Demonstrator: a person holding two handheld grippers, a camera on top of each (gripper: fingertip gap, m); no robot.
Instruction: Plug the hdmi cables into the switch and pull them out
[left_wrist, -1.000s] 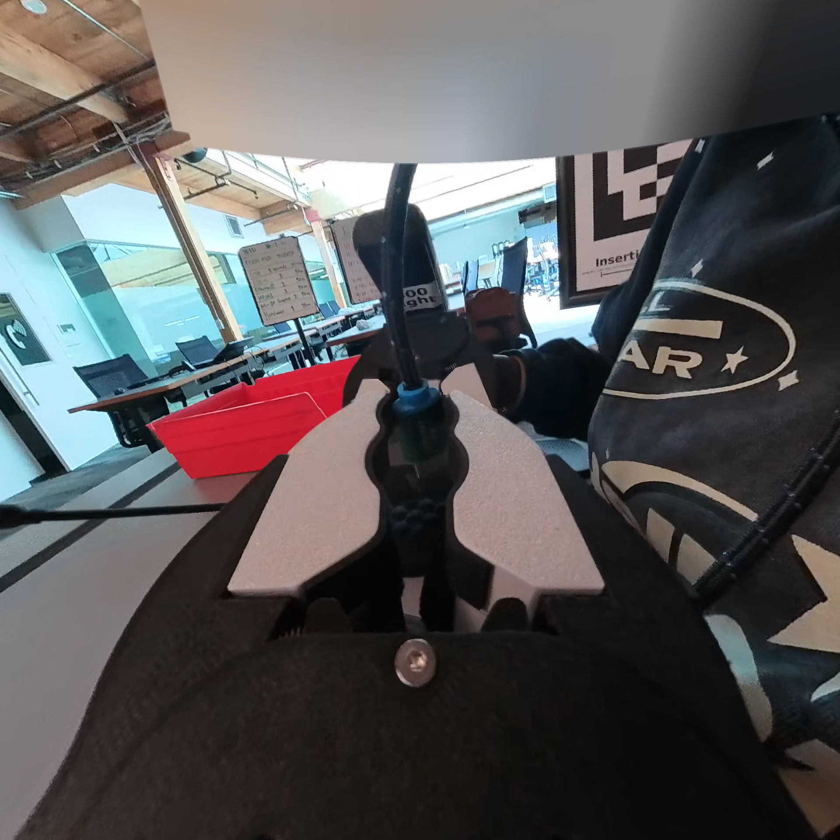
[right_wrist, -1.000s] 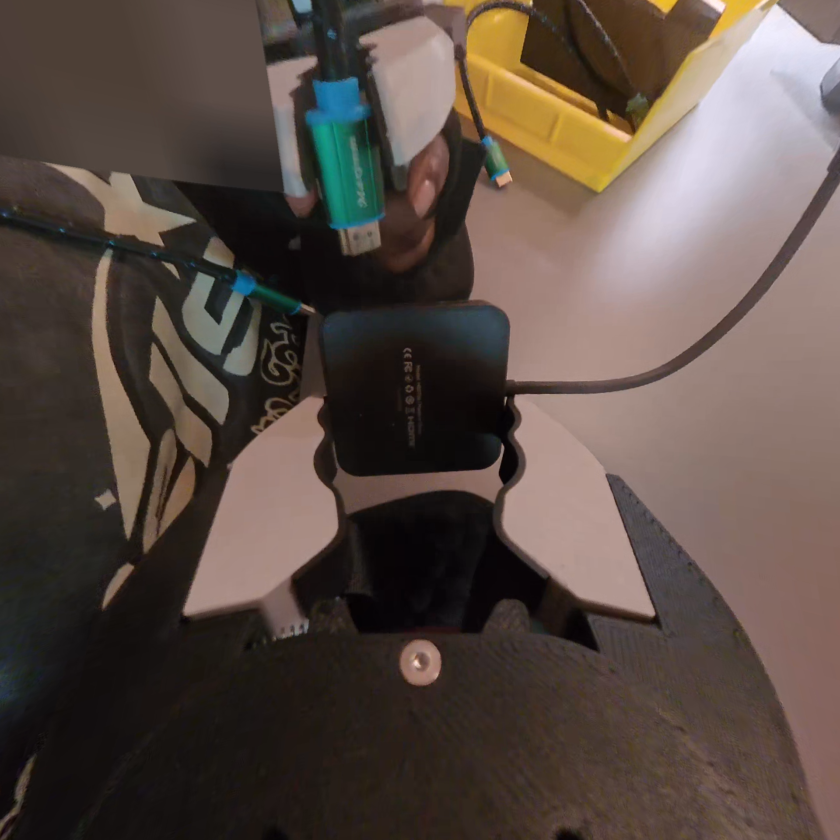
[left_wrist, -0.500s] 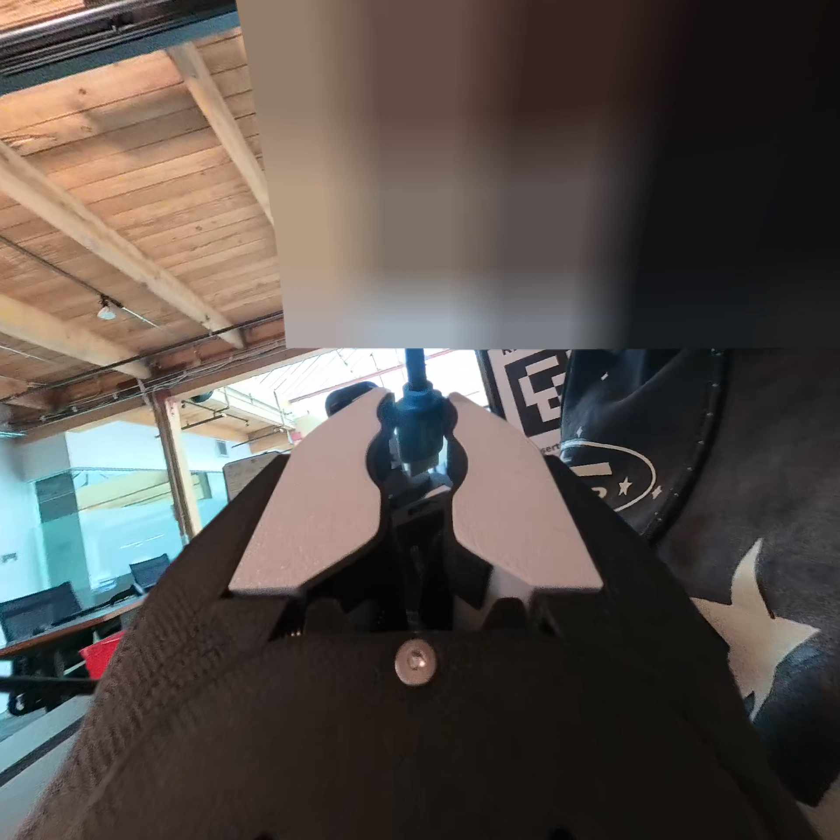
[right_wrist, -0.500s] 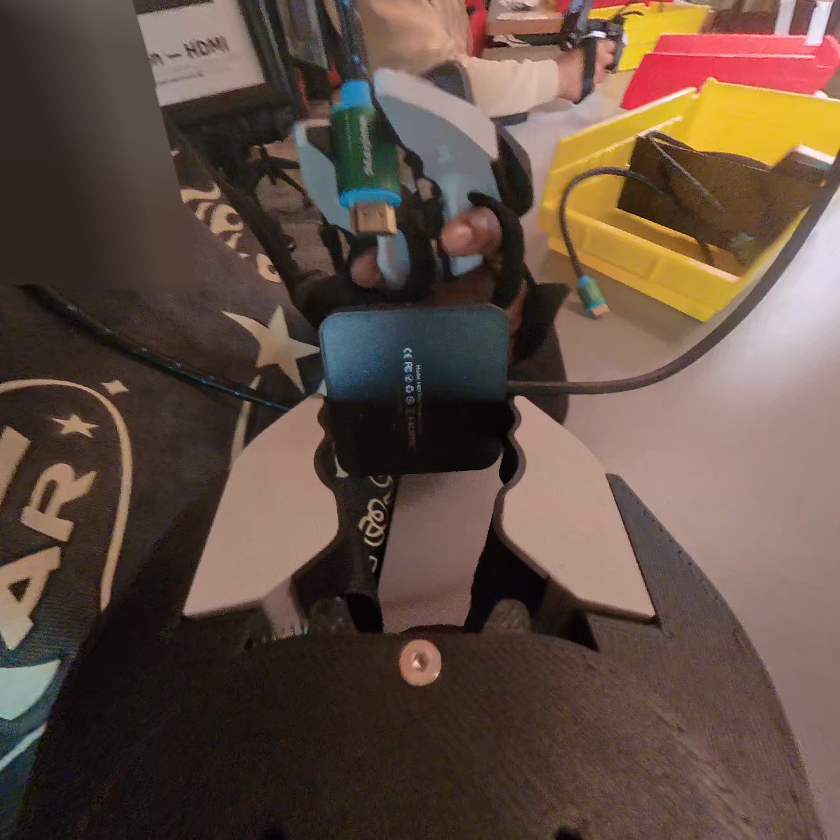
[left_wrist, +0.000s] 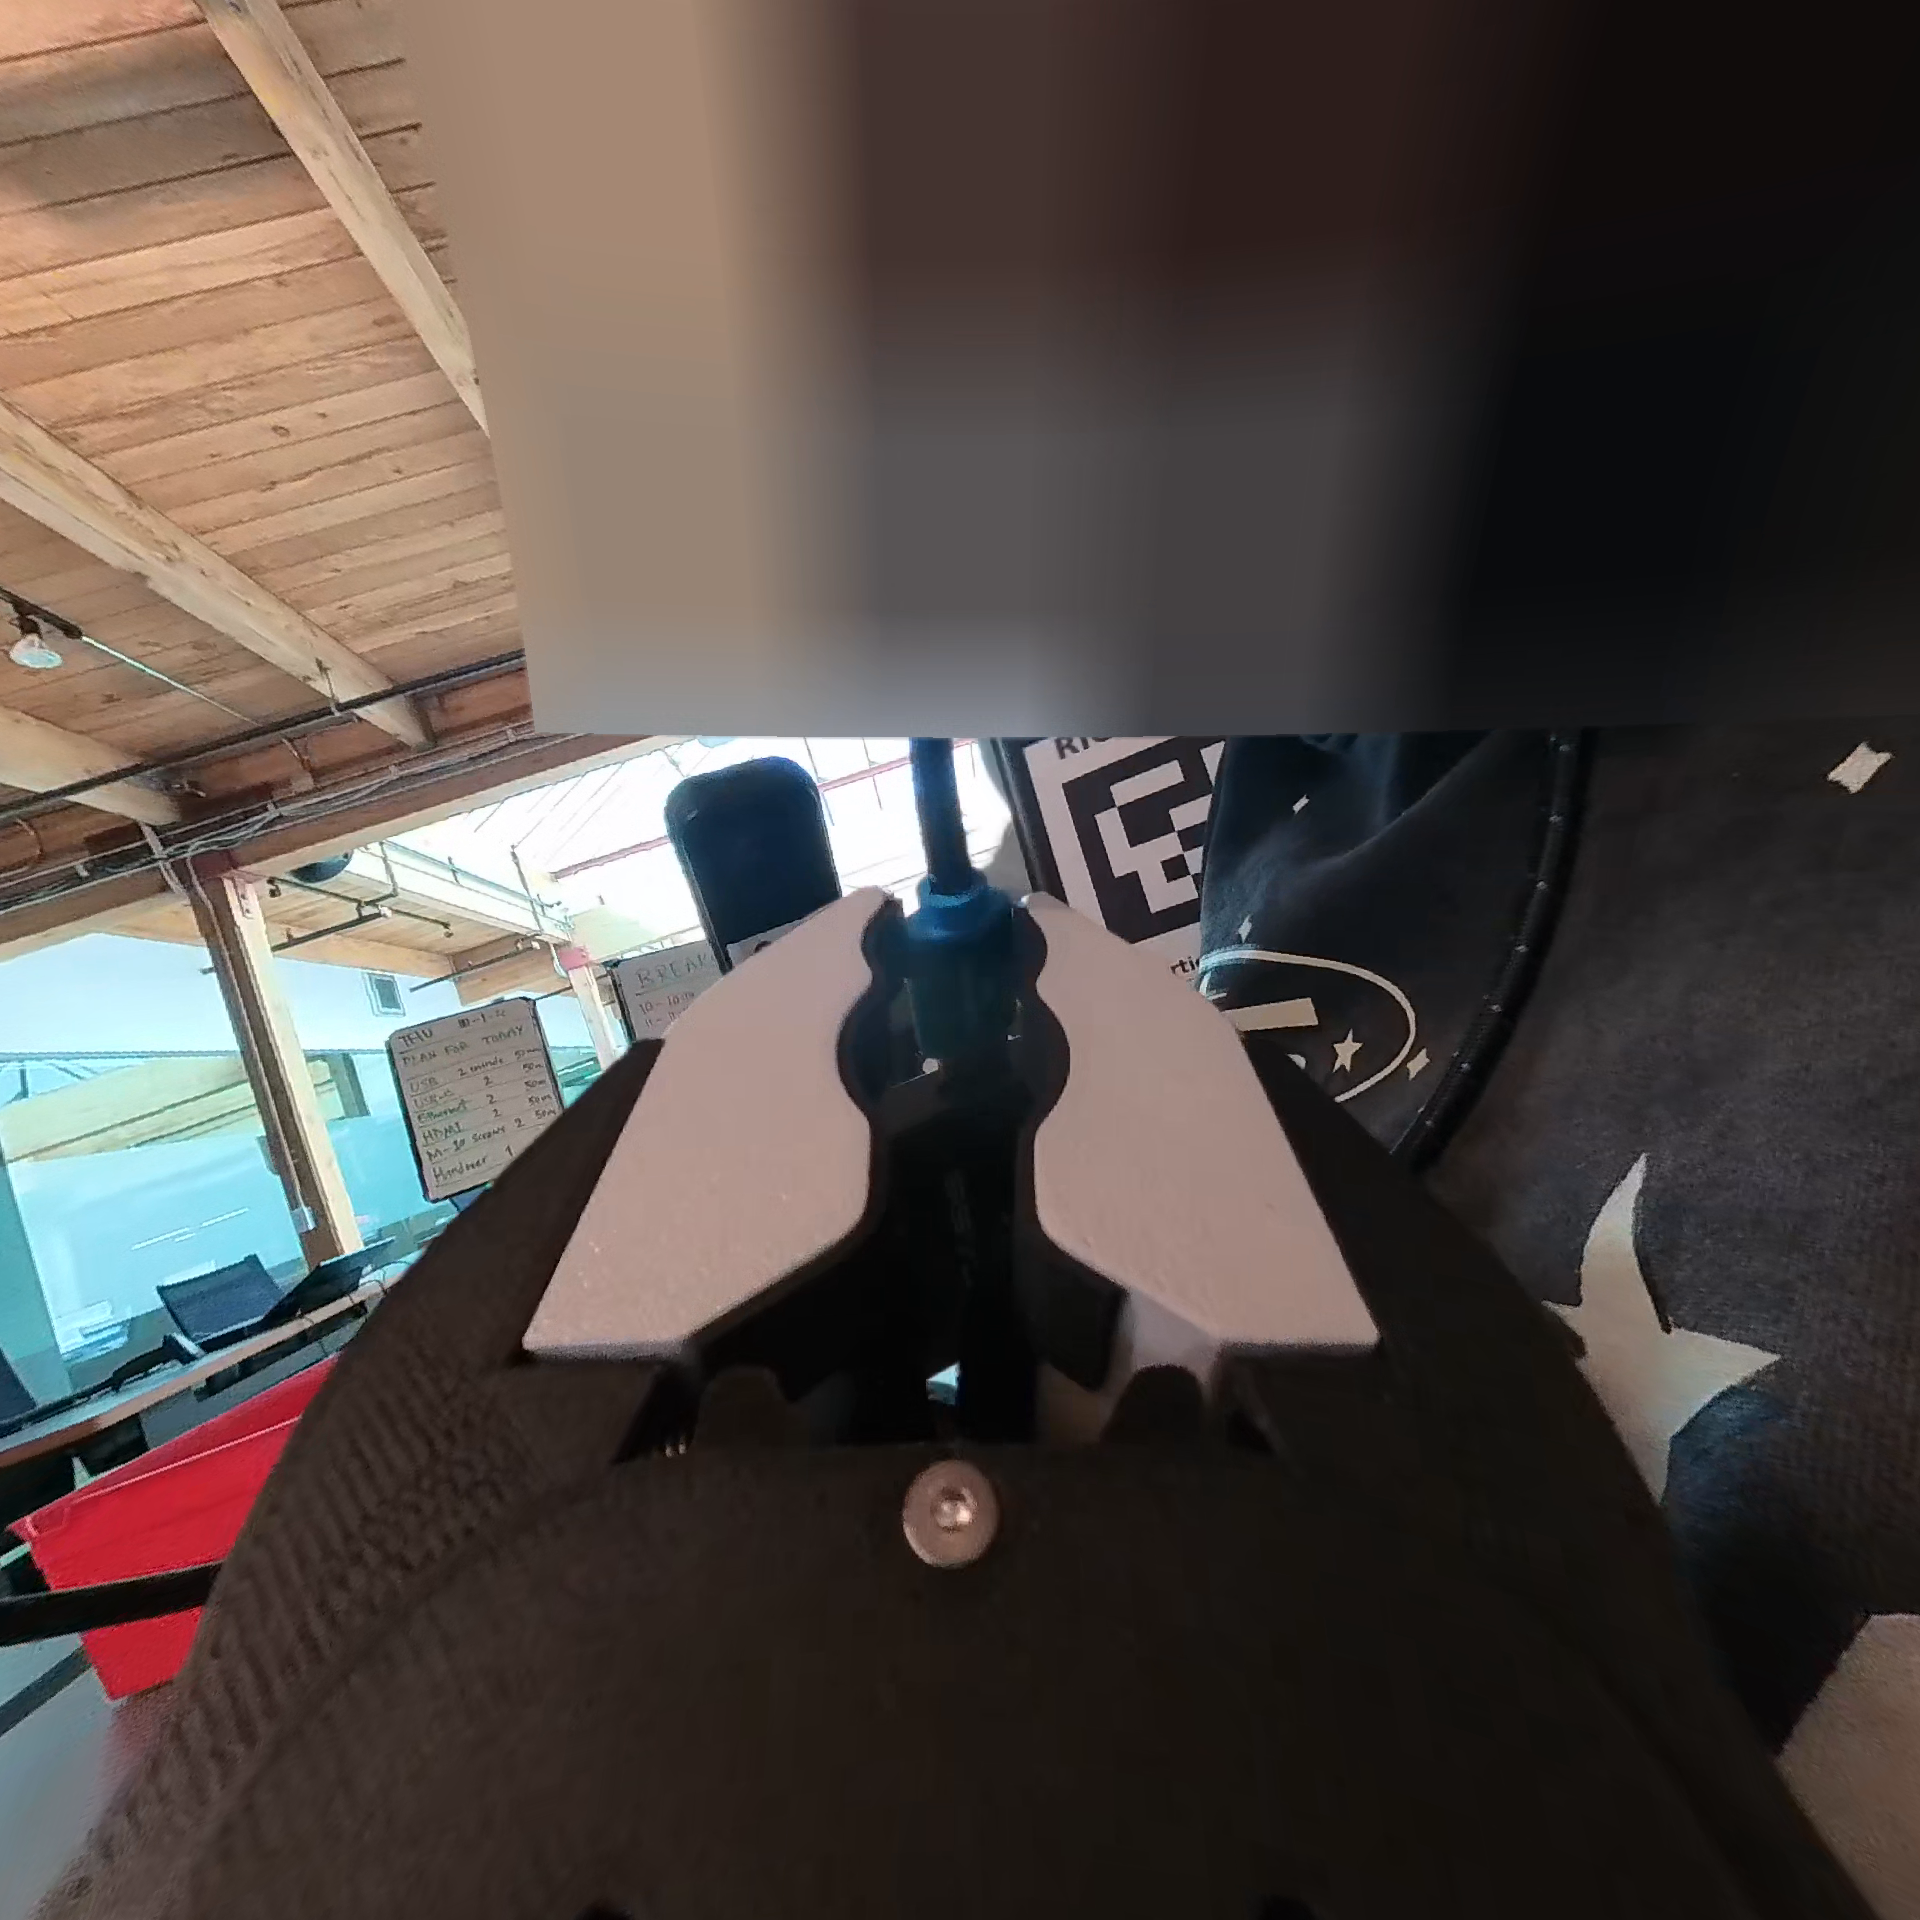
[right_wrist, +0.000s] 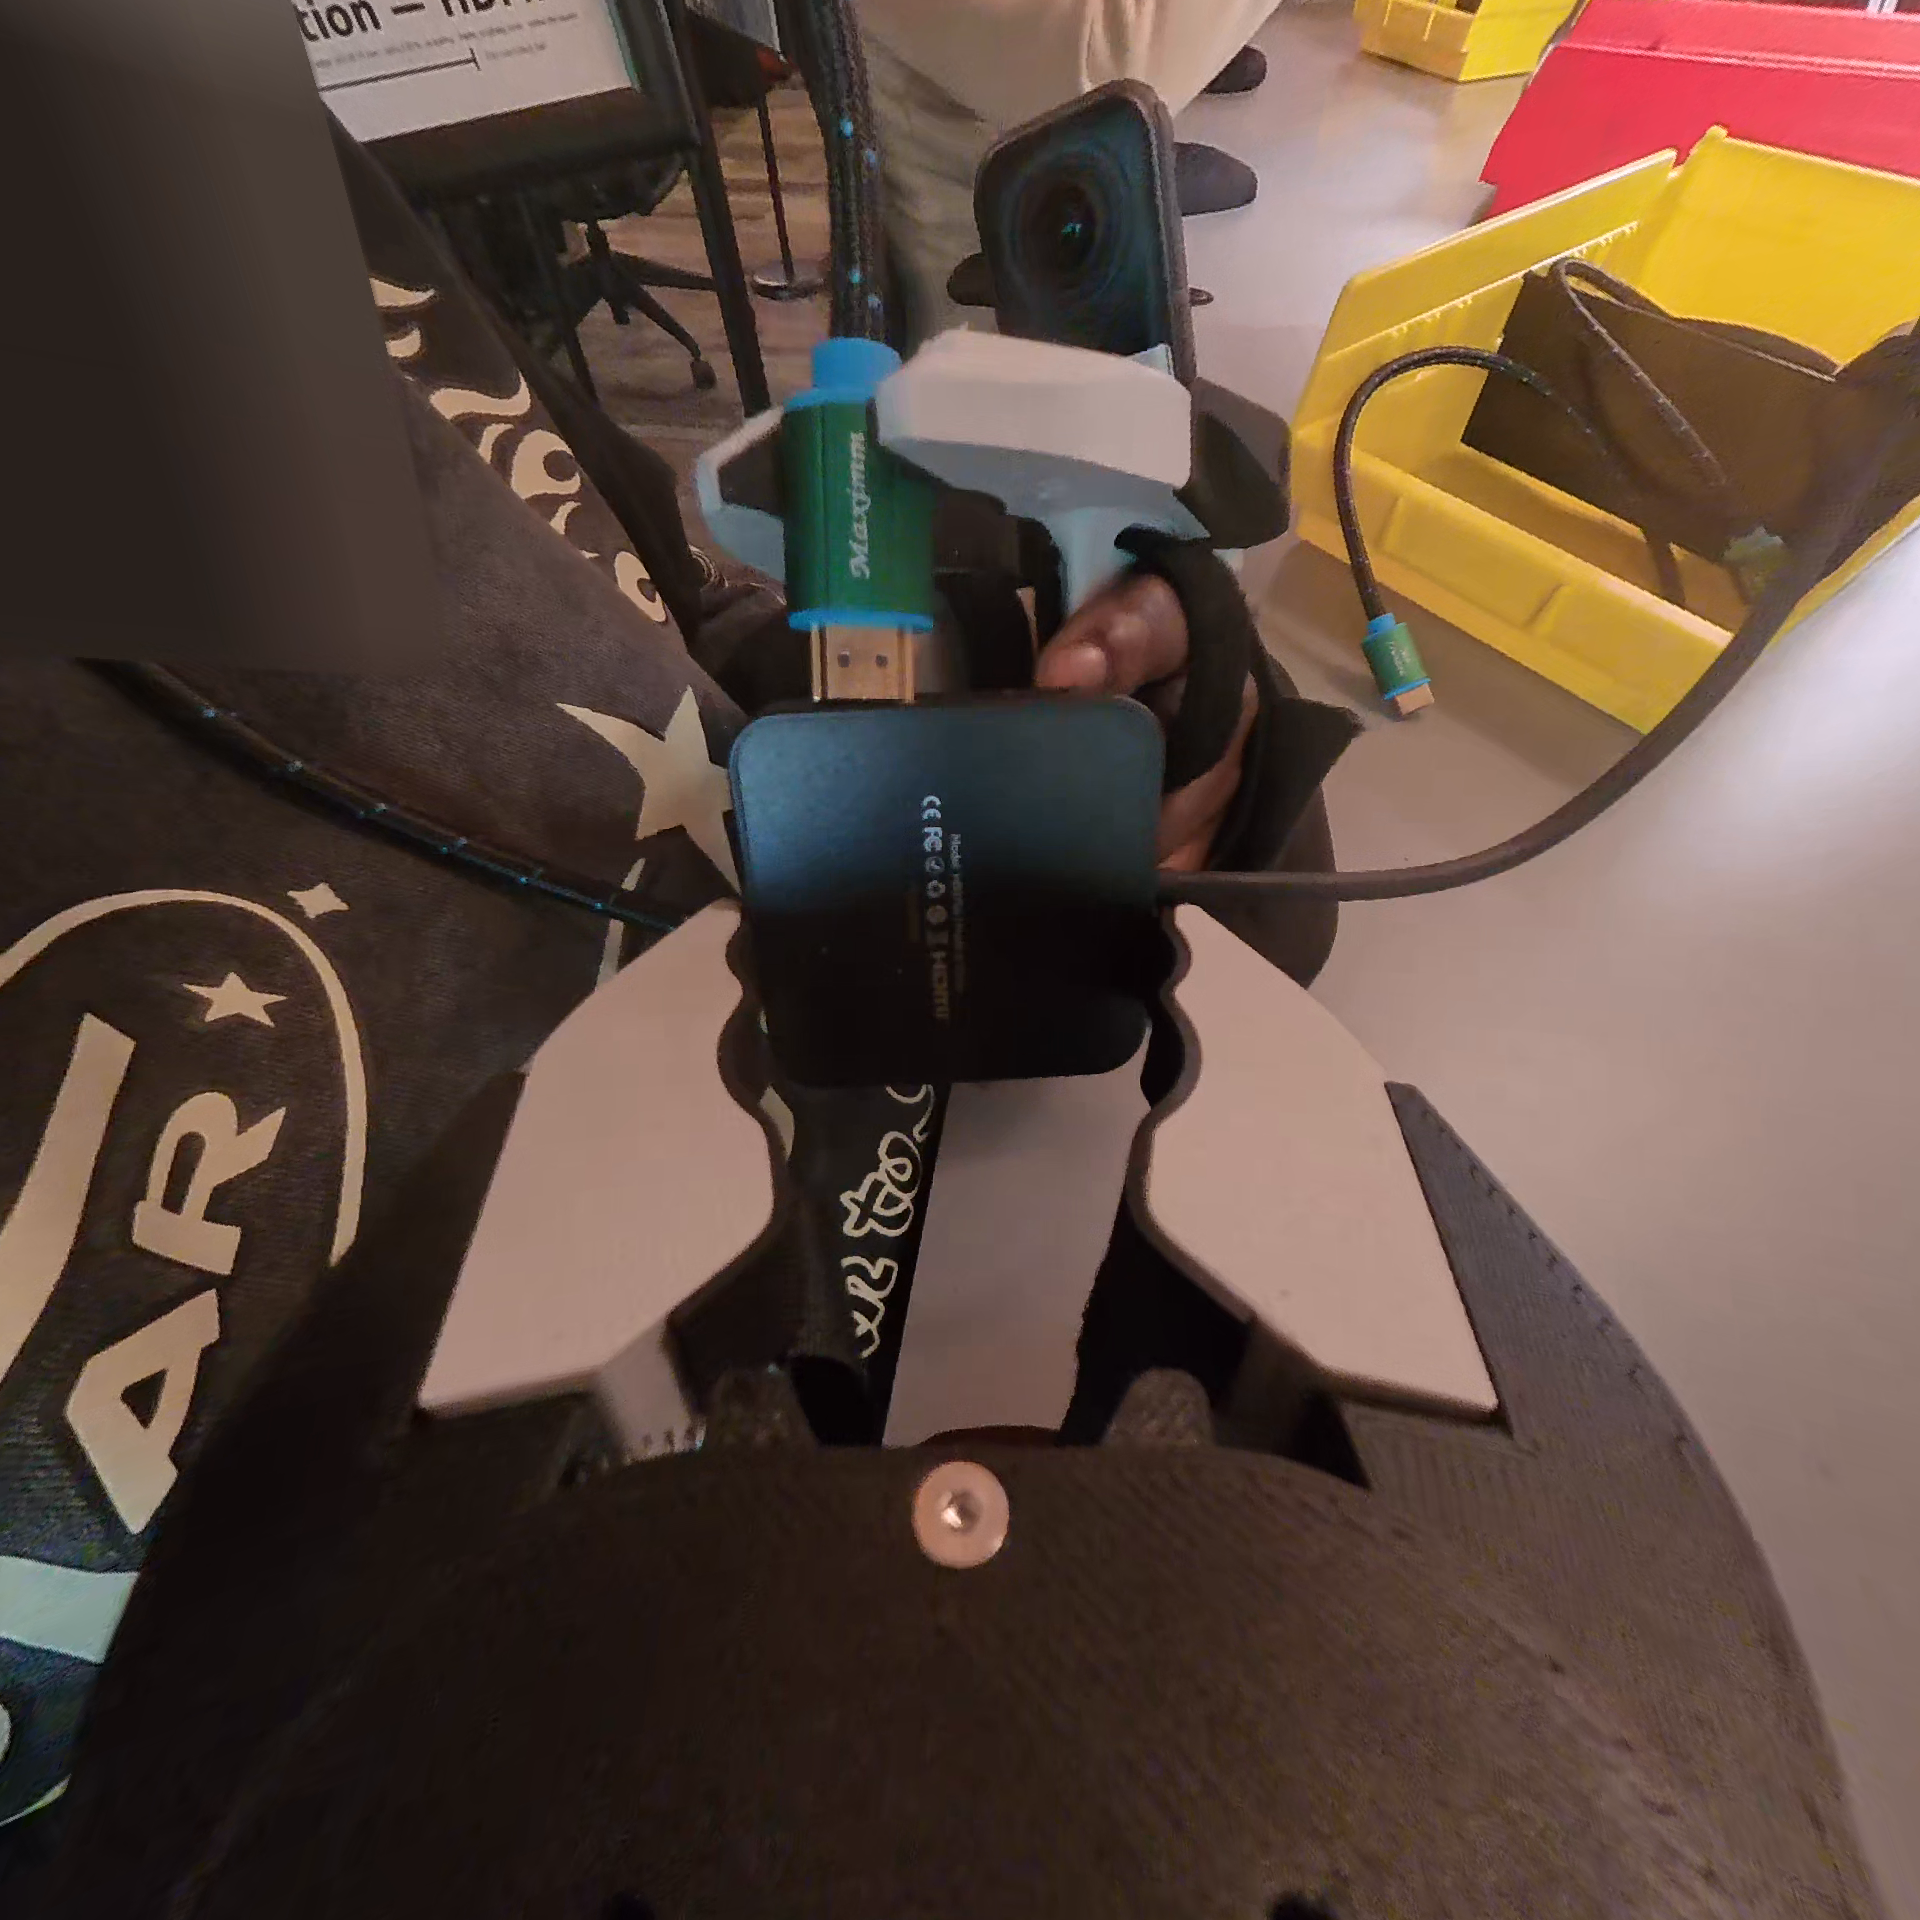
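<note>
My right gripper (right_wrist: 951, 930) is shut on the black HDMI switch (right_wrist: 945, 894), with both pads against its sides, and holds it above the table. The switch's own cable (right_wrist: 1507, 862) runs off to the right. My left gripper (left_wrist: 956, 914) is shut on a green HDMI plug with blue ends (left_wrist: 956, 966), whose cable (left_wrist: 940, 810) runs up out of the jaws. In the right wrist view the left gripper (right_wrist: 862, 468) holds this plug (right_wrist: 852, 509) pointing down. Its metal tip (right_wrist: 862, 665) is at the switch's far edge, on the left side. Whether the tip is inside a port is hidden.
A yellow bin (right_wrist: 1455, 499) at the right holds a black bundle, and a second cable with a green plug (right_wrist: 1397, 665) hangs out of it. Red bins stand behind it (right_wrist: 1714, 94) and in the left wrist view (left_wrist: 135, 1548). A person's dark printed sweatshirt (right_wrist: 260, 935) is at the left.
Both grippers tilted upward. The left gripper brought the green plug down to the switch; its tip, apart from the switch before, now meets the far edge. Both grasps held.
</note>
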